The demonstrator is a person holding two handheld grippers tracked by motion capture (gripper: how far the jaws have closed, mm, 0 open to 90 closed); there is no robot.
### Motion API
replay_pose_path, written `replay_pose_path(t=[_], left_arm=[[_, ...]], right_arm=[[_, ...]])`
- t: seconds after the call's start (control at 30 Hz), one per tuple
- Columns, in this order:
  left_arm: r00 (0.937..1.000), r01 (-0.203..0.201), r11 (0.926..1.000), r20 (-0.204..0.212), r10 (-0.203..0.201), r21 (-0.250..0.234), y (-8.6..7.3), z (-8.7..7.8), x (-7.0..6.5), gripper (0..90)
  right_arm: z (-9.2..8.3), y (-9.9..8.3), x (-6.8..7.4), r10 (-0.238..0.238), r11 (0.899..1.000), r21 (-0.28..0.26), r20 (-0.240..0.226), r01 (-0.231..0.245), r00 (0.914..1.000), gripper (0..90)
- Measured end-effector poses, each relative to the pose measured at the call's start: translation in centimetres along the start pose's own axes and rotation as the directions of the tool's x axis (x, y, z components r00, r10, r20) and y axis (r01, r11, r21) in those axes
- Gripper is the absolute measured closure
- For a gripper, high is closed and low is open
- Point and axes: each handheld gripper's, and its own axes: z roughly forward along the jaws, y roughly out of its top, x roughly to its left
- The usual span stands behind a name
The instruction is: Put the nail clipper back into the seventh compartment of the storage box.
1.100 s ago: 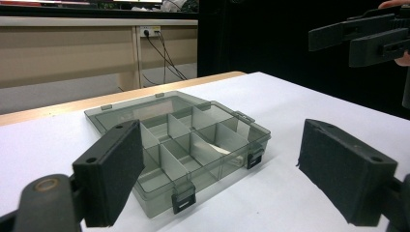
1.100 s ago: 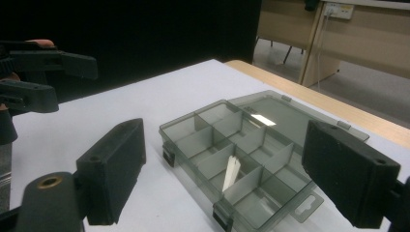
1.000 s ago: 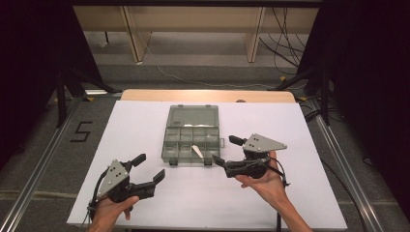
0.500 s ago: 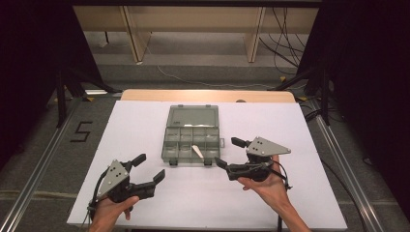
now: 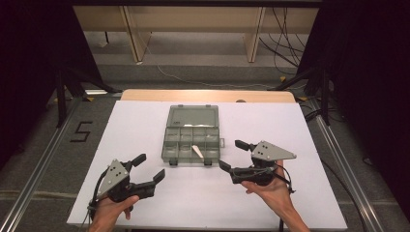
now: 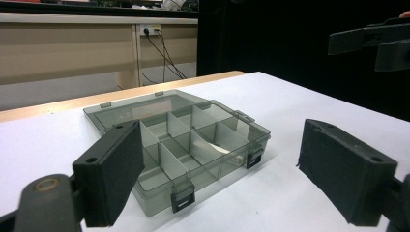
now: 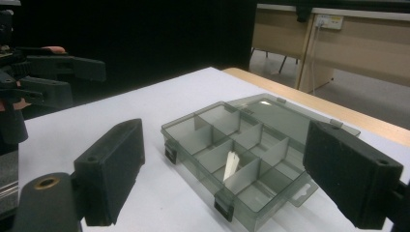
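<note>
Smoky clear plastic, the open compartment box (image 5: 191,135) at frame centre looks light, rigid and slippery, best pinched by a side wall, with left gripper (image 5: 149,169) and right gripper (image 5: 233,155) both spread empty.

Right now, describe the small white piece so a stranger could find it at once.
On the white table sits a smoky clear organizer box, lid open. The white piece lies in a front-row compartment, right of centre; it is the one pale, opaque thing visible inside.
</note>
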Motion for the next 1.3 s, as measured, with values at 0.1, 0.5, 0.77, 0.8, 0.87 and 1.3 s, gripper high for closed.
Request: replay_pose_path(t=[0.1, 0.5, 0.77, 0.8, 0.87, 1.3], left_arm=[[1.0000, -0.001, 1.0000, -0.001, 0.001, 0.001, 0.0, 0.0, 0.0, 15.6], [1.0000, -0.005, 1.0000, 0.000, 0.005, 0.000, 0.0, 0.0, -0.1, 15.6], [1.0000, -0.007, 1.0000, 0.002, 0.007, 0.002, 0.0, 0.0, -0.1, 15.6], [1.0000, -0.007, 1.0000, 0.002, 0.007, 0.002, 0.0, 0.0, -0.1, 15.6], [1.0000, -0.007, 1.0000, 0.002, 0.007, 0.001, 0.0, 0.0, -0.1, 15.6], [1.0000, -0.003, 1.0000, 0.004, 0.003, 0.003, 0.0, 0.0, -0.2, 15.6]], right_arm=[[-0.1, -0.2, 0.0, 0.004, 1.000, -0.012, 0.010, -0.004, 0.9999, 16.0], [-0.8, -0.8, 0.0, 0.012, 1.000, -0.005, 0.009, -0.012, 0.9999, 16.0], [-1.0, -1.3, 0.0, 0.025, 1.000, 0.002, 0.008, -0.026, 0.9996, 15.9], [-1.1, -1.4, 0.0, 0.020, 1.000, 0.005, 0.024, -0.020, 0.9995, 15.9], [-1.0, -1.6, 0.0, 0.037, 0.999, -0.002, 0.011, -0.037, 0.9993, 15.9], [-1.9, -2.4, -0.2, 0.033, 0.999, 0.005, 0.039, -0.033, 0.9987, 16.0]])
